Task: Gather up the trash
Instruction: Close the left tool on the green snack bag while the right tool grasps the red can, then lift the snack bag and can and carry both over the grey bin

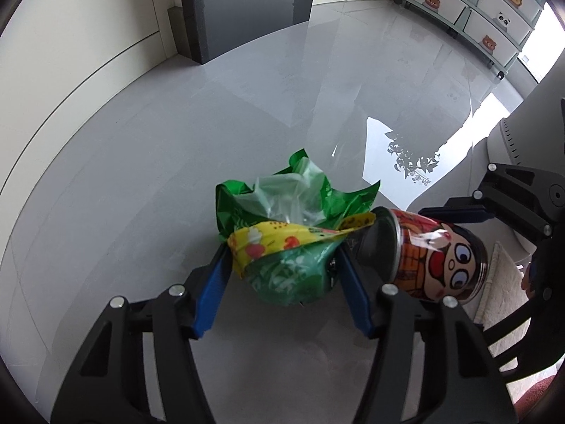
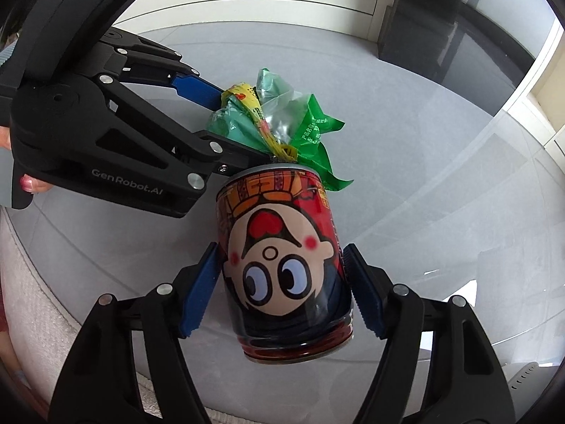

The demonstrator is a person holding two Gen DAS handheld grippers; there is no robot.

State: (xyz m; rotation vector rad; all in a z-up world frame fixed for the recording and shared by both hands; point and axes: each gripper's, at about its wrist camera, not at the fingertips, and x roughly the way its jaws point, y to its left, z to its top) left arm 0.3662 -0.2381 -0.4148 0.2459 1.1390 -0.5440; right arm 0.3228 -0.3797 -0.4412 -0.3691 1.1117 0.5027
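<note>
Left wrist view first: the left gripper [image 1: 282,265] is angled steeply down at a crumpled snack wrapper [image 1: 286,226] lying on a glossy grey floor [image 1: 141,176]. It's green with a yellow printed strip and some clear film bunched in the middle. Both blue pads [image 1: 212,296] sit right at the sides of the wad, one on each side, jaws about half open. Whether they're really pinching it or only brushing it, I can't tell; the crinkly plastic hides the contact.

Just right of the wrapper is a red can [image 1: 434,251] with a cartoon face, tipped over on its side, its dark end almost touching the wrapper's yellow strip. The right gripper [image 1: 494,212] shows at that edge of the picture, next to the can.

Right wrist view: the right gripper [image 2: 282,286] is around that same can [image 2: 286,265]. The cartoon face is upside down from here. Its blue pads [image 2: 199,293] stand on either side of the can's body, fairly wide, with a sliver of gap on the right side, so it doesn't look clamped. The wrapper [image 2: 282,123] is right behind the can's far end, with the left gripper [image 2: 226,123] reaching onto it from the upper left. A person's fingertips [image 2: 31,183] show at the left edge behind that tool.

Far back in the left view there's a dark cabinet [image 1: 247,10] and a drawer unit [image 1: 476,7] with animal stickers.
</note>
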